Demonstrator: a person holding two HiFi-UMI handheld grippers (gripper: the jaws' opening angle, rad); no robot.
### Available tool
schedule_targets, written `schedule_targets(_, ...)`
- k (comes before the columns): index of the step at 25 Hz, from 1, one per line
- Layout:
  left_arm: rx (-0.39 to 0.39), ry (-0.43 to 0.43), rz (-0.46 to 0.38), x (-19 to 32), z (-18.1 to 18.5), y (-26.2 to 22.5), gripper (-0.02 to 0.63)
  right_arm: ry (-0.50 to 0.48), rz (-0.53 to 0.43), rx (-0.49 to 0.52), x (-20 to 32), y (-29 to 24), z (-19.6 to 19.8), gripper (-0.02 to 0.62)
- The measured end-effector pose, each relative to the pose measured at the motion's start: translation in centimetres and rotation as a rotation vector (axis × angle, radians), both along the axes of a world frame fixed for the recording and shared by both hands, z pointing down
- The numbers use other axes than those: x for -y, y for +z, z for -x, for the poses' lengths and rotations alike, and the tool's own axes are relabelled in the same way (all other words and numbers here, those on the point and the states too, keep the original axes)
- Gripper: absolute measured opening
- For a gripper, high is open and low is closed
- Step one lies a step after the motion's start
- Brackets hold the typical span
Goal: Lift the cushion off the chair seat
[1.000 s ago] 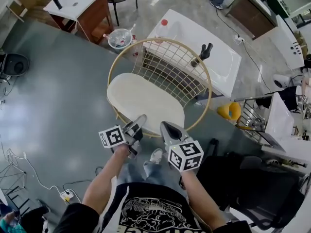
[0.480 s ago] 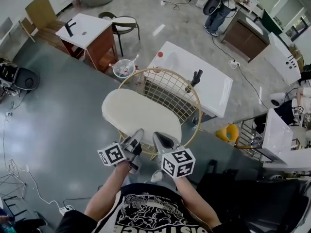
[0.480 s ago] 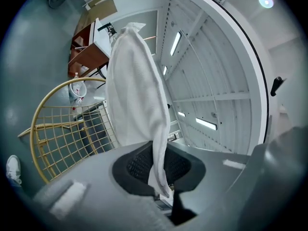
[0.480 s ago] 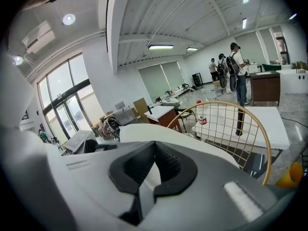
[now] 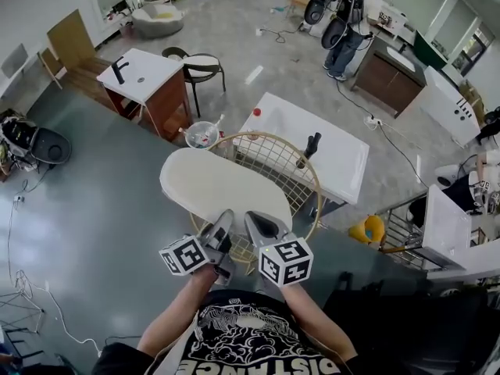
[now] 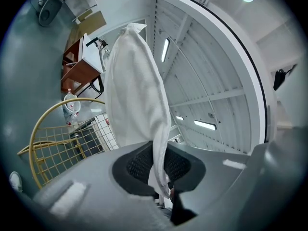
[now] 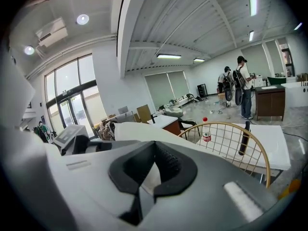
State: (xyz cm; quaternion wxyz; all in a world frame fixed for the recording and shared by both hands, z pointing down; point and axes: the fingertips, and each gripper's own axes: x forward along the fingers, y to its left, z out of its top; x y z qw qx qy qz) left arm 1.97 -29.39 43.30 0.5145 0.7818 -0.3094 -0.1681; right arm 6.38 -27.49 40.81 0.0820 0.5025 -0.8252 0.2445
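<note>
The cream oval cushion (image 5: 223, 190) hangs above the round gold wire chair (image 5: 301, 170), and the seat's mesh shows below its near edge. My left gripper (image 5: 221, 229) and right gripper (image 5: 256, 226) sit side by side on that near edge, both shut on it. In the left gripper view the cushion (image 6: 134, 90) stands edge-on and runs down between the pads of the left gripper (image 6: 161, 165), with the chair (image 6: 57, 138) lower left. In the right gripper view the cushion (image 7: 144, 131) lies flat ahead of the right gripper (image 7: 153, 170), pinched in it, with the chair rim (image 7: 236, 138) to the right.
A white table (image 5: 344, 162) stands behind the chair with a black bottle (image 5: 311, 145) on it. A small bin (image 5: 201, 134), a wooden washstand (image 5: 148, 80) and a black chair (image 5: 195, 65) are at back left. A yellow container (image 5: 367, 229) sits right. People (image 5: 351, 22) stand far back.
Both grippers have risen with the cushion's near edge held in them. The cushion has come up off the seat, and bare wire mesh now shows beneath it.
</note>
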Motion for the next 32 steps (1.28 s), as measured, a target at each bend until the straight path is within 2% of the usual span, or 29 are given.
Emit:
schedule_targets(10,0.001,0.005,-0.055,2.1,1.3,-2.2,0.041,0.017,-0.086,-0.05,1.5,-1.9,0.8,-0.002)
schedule_targets(32,-0.013,-0.004,-0.054,2.4,2.7,-2.0,0.041,0.021,-0.079,-0.06,2.1,-1.6,2.0,-0.002)
